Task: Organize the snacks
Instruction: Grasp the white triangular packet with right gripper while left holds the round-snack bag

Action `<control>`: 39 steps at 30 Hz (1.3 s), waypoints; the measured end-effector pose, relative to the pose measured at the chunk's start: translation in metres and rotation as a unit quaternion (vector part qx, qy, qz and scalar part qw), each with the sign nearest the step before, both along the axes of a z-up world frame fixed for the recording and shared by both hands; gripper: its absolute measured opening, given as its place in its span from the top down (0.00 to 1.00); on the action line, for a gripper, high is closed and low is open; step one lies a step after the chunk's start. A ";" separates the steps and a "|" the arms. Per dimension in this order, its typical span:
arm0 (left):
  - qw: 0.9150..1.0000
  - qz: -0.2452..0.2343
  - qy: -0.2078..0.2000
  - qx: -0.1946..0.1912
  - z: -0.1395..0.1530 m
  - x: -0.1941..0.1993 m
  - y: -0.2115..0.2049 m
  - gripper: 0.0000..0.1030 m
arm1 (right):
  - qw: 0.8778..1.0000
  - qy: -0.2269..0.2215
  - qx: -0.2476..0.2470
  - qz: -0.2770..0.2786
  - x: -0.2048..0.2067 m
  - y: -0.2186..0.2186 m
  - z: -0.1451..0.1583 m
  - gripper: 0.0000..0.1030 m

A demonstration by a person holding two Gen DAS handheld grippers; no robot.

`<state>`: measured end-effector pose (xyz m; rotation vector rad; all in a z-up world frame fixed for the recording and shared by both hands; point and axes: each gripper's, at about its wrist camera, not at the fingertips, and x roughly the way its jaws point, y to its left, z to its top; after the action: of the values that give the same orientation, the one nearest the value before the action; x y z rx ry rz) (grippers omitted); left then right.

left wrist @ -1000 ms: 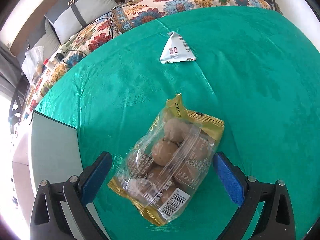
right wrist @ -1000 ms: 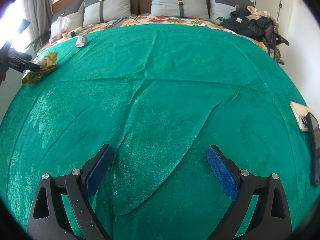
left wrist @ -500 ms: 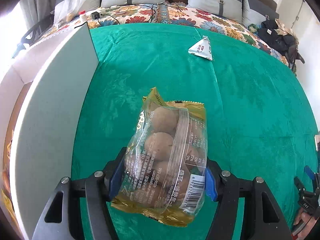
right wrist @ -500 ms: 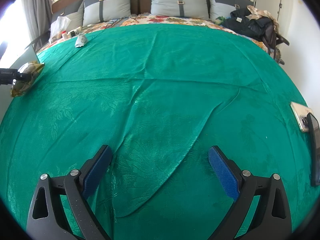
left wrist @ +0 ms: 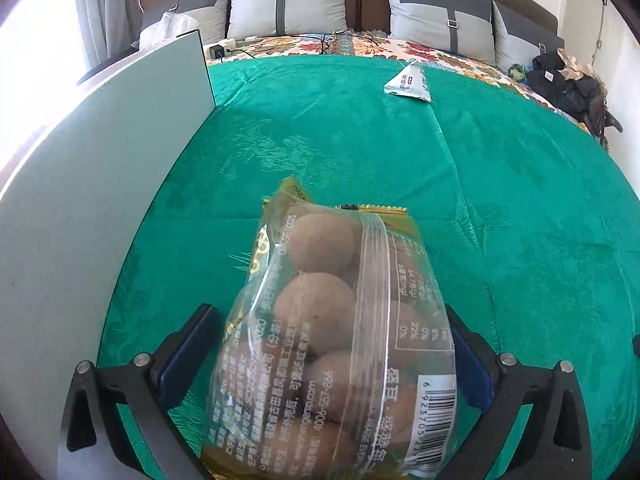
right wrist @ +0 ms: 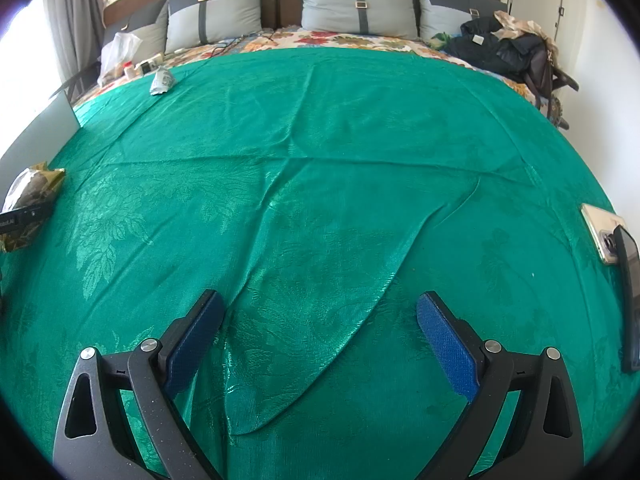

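My left gripper (left wrist: 332, 344) is shut on a clear and gold bag of round brown snacks (left wrist: 332, 320) and holds it up above the green bedspread (left wrist: 500, 200). The same bag (right wrist: 30, 188) shows at the far left of the right wrist view, with the left gripper's dark body under it. A small silver triangular snack packet (left wrist: 408, 82) lies far ahead on the spread; it also shows in the right wrist view (right wrist: 161, 81). My right gripper (right wrist: 320, 320) is open and empty, low over a fold in the spread.
A white box wall (left wrist: 100, 168) stands along the left edge of the bed. Grey pillows (left wrist: 288, 4) line the headboard. Dark clothes (right wrist: 504, 48) are piled at the far right. Two phones (right wrist: 608, 236) lie at the right edge.
My left gripper closed on the snack bag, lifted it off the spread and swung to face the headboard beside the white box. The right gripper has stayed open and barely moved.
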<state>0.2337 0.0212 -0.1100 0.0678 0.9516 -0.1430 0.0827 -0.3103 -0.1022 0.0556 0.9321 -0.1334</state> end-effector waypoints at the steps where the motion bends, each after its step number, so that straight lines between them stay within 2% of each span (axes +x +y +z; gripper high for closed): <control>1: 1.000 0.000 -0.004 -0.001 0.000 0.000 0.000 0.00 | 1.000 0.000 0.000 0.000 0.000 0.000 0.000 0.04; 21: 1.000 -0.001 -0.003 -0.002 -0.001 0.001 0.000 0.00 | 1.000 0.002 0.000 -0.005 -0.001 0.001 0.000 0.03; 23: 1.000 -0.001 -0.003 -0.002 -0.001 0.001 0.000 0.00 | 1.000 0.021 0.001 -0.002 0.007 0.003 0.002 0.04; 25: 1.000 -0.001 -0.003 -0.002 -0.001 0.001 0.000 0.00 | 0.999 0.029 0.024 0.002 0.024 0.006 0.008 0.04; 27: 1.000 0.000 -0.003 -0.002 -0.001 0.000 0.000 0.00 | 0.998 0.013 0.057 0.013 0.050 0.014 0.017 0.04; 31: 1.000 0.000 -0.003 -0.002 -0.001 0.001 0.000 0.00 | 0.992 0.002 0.100 0.075 0.128 0.054 0.030 0.05; 35: 1.000 0.000 -0.003 -0.002 -0.001 0.000 0.000 0.00 | 0.988 0.002 0.076 0.133 0.214 0.110 0.027 0.06; 39: 1.000 0.000 -0.003 -0.002 0.000 0.000 0.000 0.00 | 0.986 0.010 0.052 0.161 0.281 0.159 0.019 0.07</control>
<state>0.2342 0.0211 -0.1104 0.0643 0.9445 -0.1459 0.3635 -0.1516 -0.0833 0.0001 0.9557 0.2145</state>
